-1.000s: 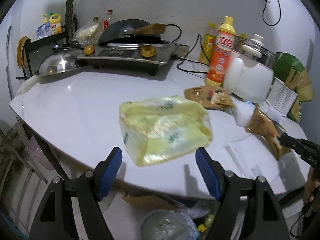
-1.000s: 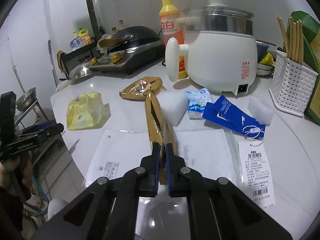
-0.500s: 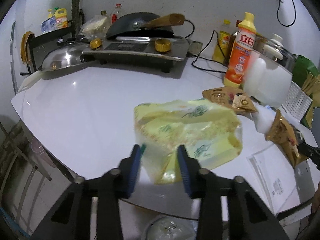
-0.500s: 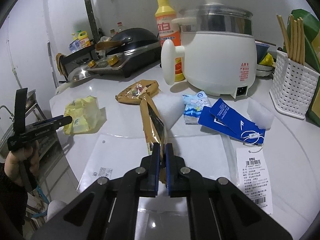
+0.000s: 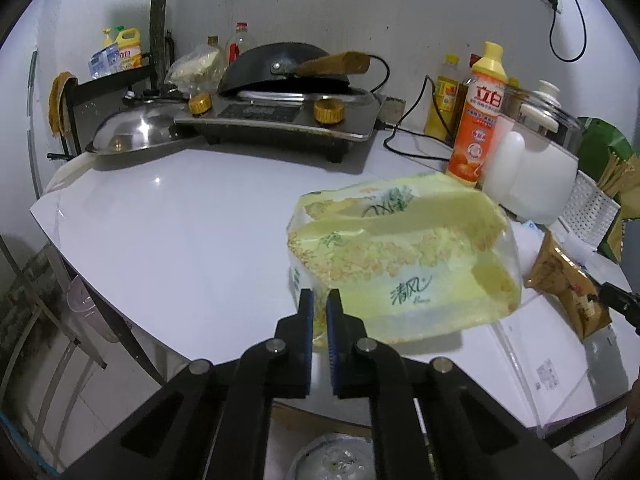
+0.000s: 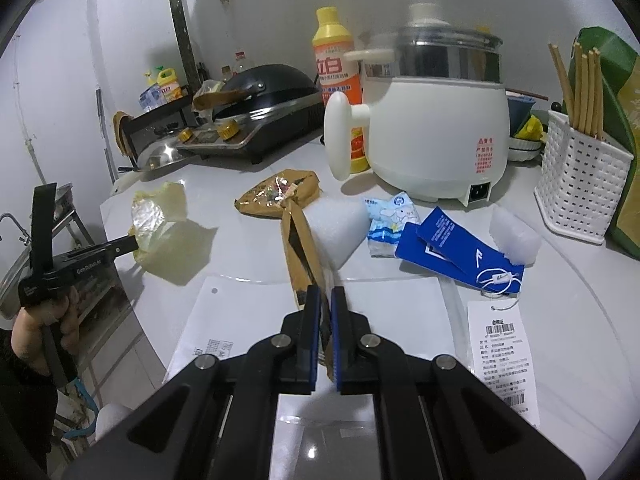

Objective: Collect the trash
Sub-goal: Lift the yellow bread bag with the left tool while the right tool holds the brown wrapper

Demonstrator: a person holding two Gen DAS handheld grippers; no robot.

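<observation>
- Left gripper [image 5: 319,307] has just been closing and now pinches the near corner of the yellow bag [image 5: 404,264], lifted off the table [image 5: 180,216]; so thin a hold could tear or slip.
- Right gripper [image 6: 326,300] pinches the brown wrapper [image 6: 298,236], trailing ahead; it may snag the foam [image 6: 336,220] beside it.

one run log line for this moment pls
left gripper: just closed on yellow bag | right gripper: shut on brown wrapper | both on table
</observation>
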